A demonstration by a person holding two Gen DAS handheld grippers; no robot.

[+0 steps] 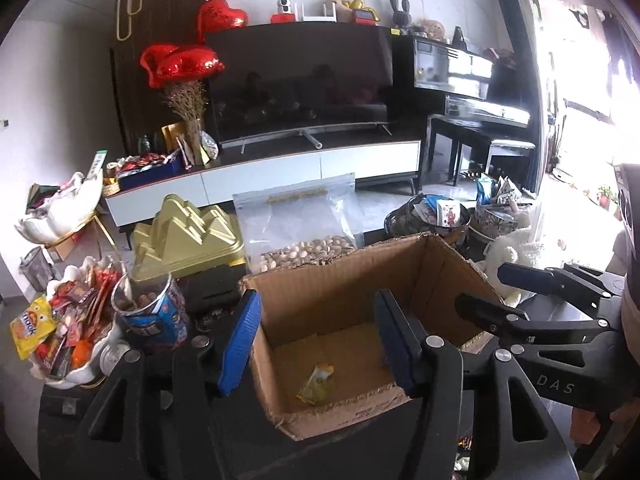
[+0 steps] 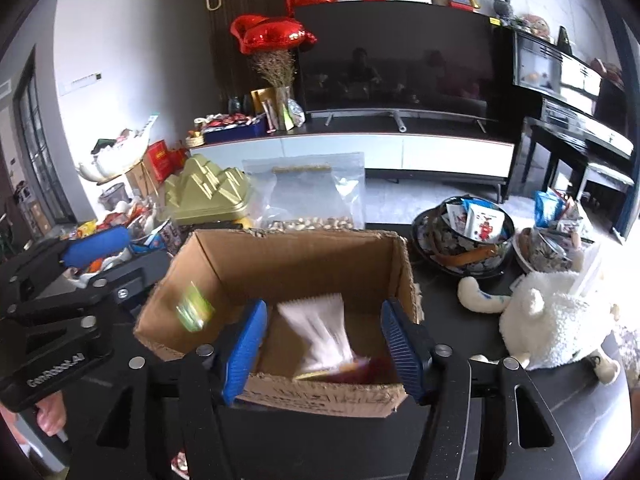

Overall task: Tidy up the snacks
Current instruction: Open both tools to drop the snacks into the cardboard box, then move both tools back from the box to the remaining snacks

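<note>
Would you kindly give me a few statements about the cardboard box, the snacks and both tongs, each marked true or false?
1. The cardboard box stands open at the top. True.
2. The left tongs are clamped on a packet. False: their jaws stand apart, nothing between the pads.
3. A yellow-green snack packet lies on the box floor. True.
4. The bag of pistachios lies inside the box. False: it stands behind the box.
5. The white plush toy sits to the right of the box. True.
6. The right tongs are shut. False: open above the box.

A box [image 2: 280,272] sits mid-tabletop [image 2: 460,320] with a packet [image 1: 316,384] in it; nut bag [image 2: 316,200] behind, bowls [image 2: 464,240] and plush toy [image 2: 552,328] right.
</note>
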